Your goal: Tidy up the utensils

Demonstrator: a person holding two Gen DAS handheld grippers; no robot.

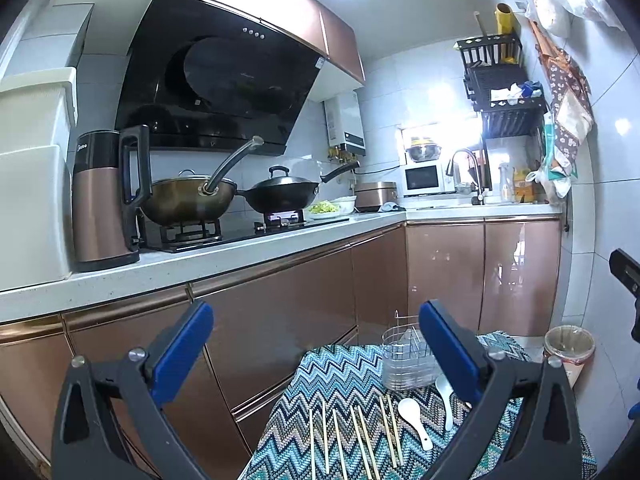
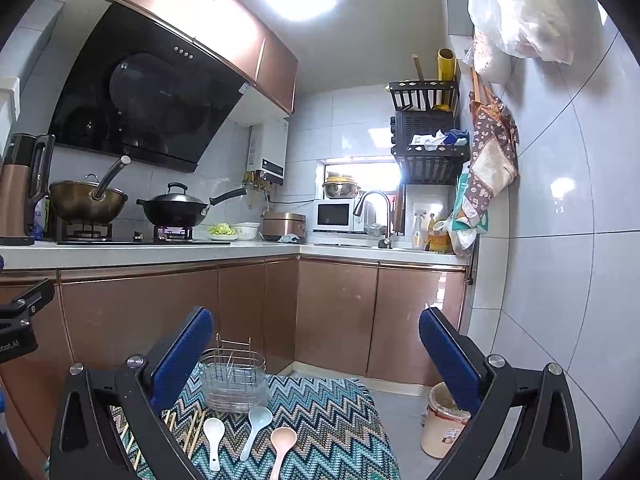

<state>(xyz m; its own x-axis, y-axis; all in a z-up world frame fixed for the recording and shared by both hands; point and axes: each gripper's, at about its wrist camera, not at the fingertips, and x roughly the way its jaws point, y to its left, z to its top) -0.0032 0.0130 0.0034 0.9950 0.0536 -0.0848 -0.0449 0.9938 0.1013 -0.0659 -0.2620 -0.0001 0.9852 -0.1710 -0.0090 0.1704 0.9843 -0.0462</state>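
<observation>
Left wrist view: the left tongs (image 1: 316,344) hang spread wide and empty above the zigzag cloth (image 1: 340,380). The clear utensil holder (image 1: 404,360) stands on the cloth; the chopsticks (image 1: 352,436) lie in a row in front of it, with a white spoon (image 1: 412,414) just beside them

Right wrist view: the right tongs (image 2: 316,350) are likewise wide apart, gripping nothing. In front of the holder lie a pale blue spoon (image 2: 256,426) and a pink spoon (image 2: 282,446)

Both my wrist cams look forward over the zigzag-patterned cloth (image 1: 352,376) (image 2: 328,408), sharing the clear wire-topped utensil holder (image 1: 404,364) (image 2: 234,380) and kitchen beyond.
</observation>
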